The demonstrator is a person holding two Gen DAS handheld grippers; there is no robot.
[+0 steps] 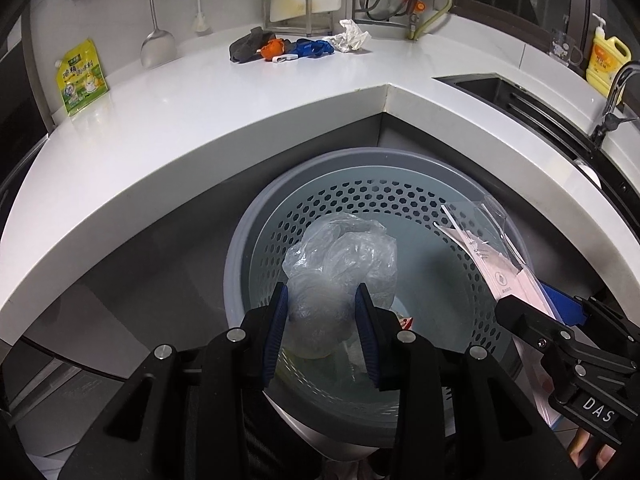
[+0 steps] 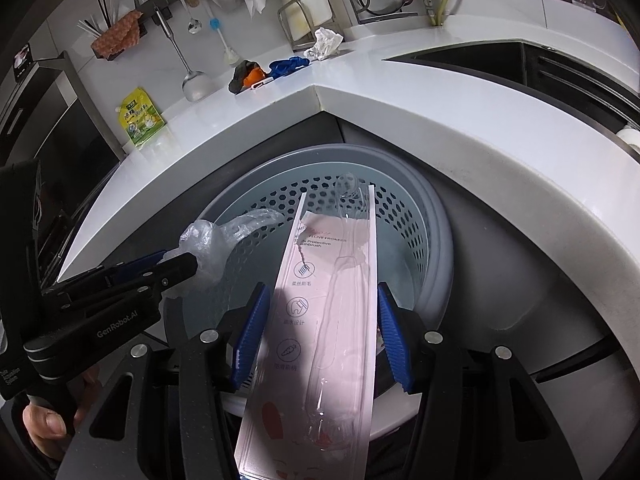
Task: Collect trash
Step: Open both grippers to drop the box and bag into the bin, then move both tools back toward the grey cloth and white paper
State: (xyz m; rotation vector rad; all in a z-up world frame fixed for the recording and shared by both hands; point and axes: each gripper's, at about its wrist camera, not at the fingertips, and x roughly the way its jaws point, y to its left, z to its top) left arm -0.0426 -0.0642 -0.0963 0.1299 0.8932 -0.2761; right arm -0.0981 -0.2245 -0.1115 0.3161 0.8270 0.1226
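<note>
Over the perforated trash bin [image 1: 360, 216], my left gripper [image 1: 323, 300] clamps its jaws on a crumpled plastic bag [image 1: 340, 256]; my right gripper [image 2: 320, 304] grips toothbrush packaging [image 2: 320, 320] beside it.

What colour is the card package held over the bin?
Pale pink toothbrush package with a clear blister, best seen in the right wrist view.

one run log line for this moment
left gripper: holds crumpled clear plastic bag | right gripper: holds pink toothbrush package | both over grey perforated bin
</note>
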